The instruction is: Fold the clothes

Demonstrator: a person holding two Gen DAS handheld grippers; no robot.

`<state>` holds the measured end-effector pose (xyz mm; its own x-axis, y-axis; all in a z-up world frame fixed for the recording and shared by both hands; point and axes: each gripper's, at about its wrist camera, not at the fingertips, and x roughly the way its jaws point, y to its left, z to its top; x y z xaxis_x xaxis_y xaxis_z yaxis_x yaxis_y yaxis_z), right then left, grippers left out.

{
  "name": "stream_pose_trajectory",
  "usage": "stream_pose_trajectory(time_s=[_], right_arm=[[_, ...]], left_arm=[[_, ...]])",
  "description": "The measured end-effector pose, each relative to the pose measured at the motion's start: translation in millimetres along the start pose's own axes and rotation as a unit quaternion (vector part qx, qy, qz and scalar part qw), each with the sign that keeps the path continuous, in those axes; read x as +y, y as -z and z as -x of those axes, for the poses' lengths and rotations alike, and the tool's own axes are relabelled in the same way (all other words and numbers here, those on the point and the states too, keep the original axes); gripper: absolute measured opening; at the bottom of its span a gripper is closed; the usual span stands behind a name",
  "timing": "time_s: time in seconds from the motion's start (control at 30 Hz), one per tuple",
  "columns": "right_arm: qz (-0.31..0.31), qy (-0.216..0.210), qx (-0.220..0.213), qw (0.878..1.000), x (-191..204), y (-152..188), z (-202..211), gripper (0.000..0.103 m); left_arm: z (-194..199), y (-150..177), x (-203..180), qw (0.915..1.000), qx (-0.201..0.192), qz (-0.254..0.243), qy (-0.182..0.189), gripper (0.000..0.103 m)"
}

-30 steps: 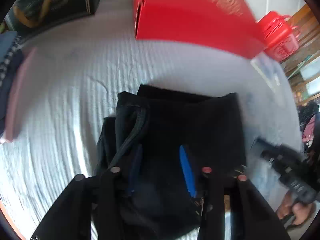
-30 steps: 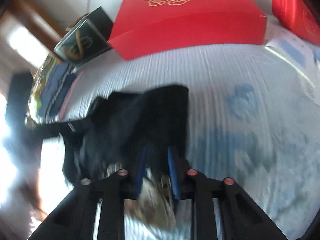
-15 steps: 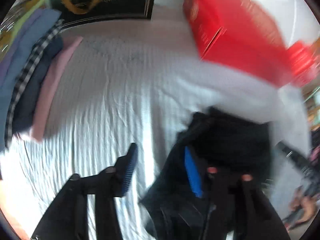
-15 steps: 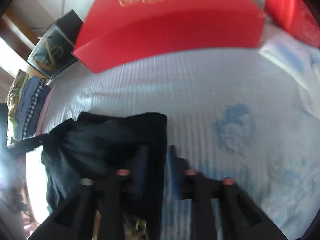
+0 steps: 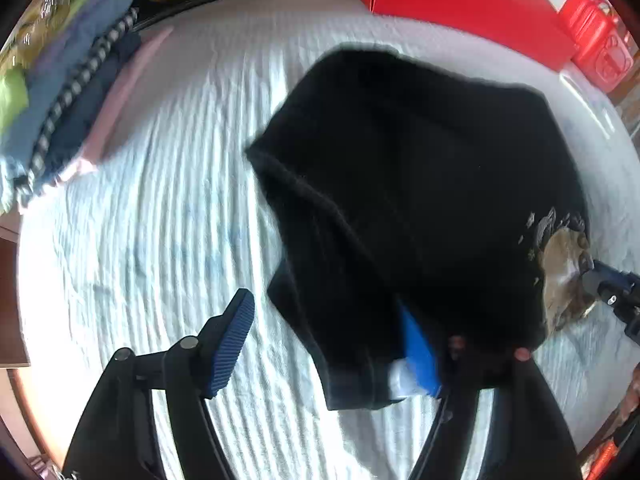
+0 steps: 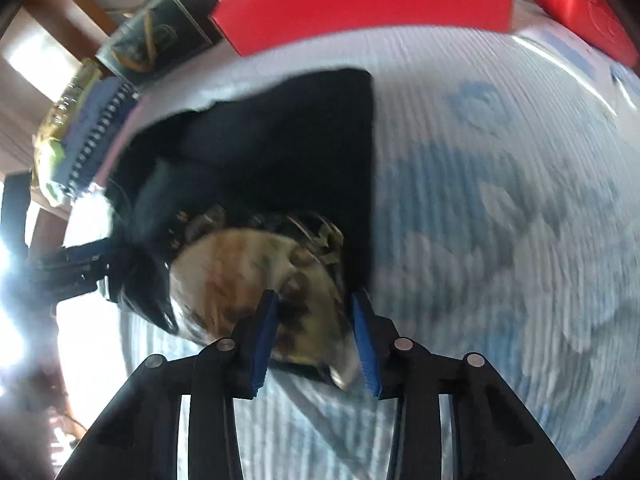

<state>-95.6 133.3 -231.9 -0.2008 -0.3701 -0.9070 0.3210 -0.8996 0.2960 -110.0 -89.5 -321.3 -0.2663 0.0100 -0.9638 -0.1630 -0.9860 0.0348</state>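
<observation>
A white ribbed bedsheet (image 5: 160, 220) (faint blue print) under bright daylight.

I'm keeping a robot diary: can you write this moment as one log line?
step: fold | black garment: on bedsheet | left gripper: opening, released | right gripper: open over print

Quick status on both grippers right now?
Left gripper: opening, fingers wide apart, black garment draped over one finger, not gripped.
Right gripper: fingers part open around the garment's printed patch; grip cannot be told.
</observation>
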Motion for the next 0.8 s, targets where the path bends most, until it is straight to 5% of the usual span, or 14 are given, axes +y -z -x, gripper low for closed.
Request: stream_pose_trajectory(time_s=[0.13, 0.27, 0.37, 0.5, 0.63, 0.8], right_arm=[[-0.003, 0.006, 0.003, 1.0, -4.9, 10.6, 0.7, 0.038], [-0.01, 0.011, -0.006, 1.0, -6.0, 19.4, 15.5, 0.048], [-0.021, 0.011, -0.028, 0.999, -11.9, 24.4, 32.3, 0.054], [-0.041, 0.003, -0.038, 0.998, -20.0, 15.2, 35.6, 0.072], [-0.068, -0.022, -0.049, 0.996, -24.4, -4.3, 27.8, 0.072], [-0.072, -0.013, -0.054, 0.996, -22.6, -23.9, 11.4, 0.059]], left_arm=[[-7.9, 2.6, 6.3, 0.9994, -0.009, 0.0, -0.032, 0.103], [9.2, 2.9, 14.8, 0.9995, -0.008, 0.031, -0.004, 0.096], [37.6, 0.5, 9.8, 0.9977, -0.054, 0.034, 0.026, 0.096], [21.0, -13.1, -2.5, 0.9982, -0.052, 0.027, 0.018, 0.096], [-21.8, -20.7, -5.2, 0.9989, -0.002, 0.045, 0.016, 0.093], [-28.6, -29.2, -11.2, 0.9993, 0.008, 0.036, 0.004, 0.095]])
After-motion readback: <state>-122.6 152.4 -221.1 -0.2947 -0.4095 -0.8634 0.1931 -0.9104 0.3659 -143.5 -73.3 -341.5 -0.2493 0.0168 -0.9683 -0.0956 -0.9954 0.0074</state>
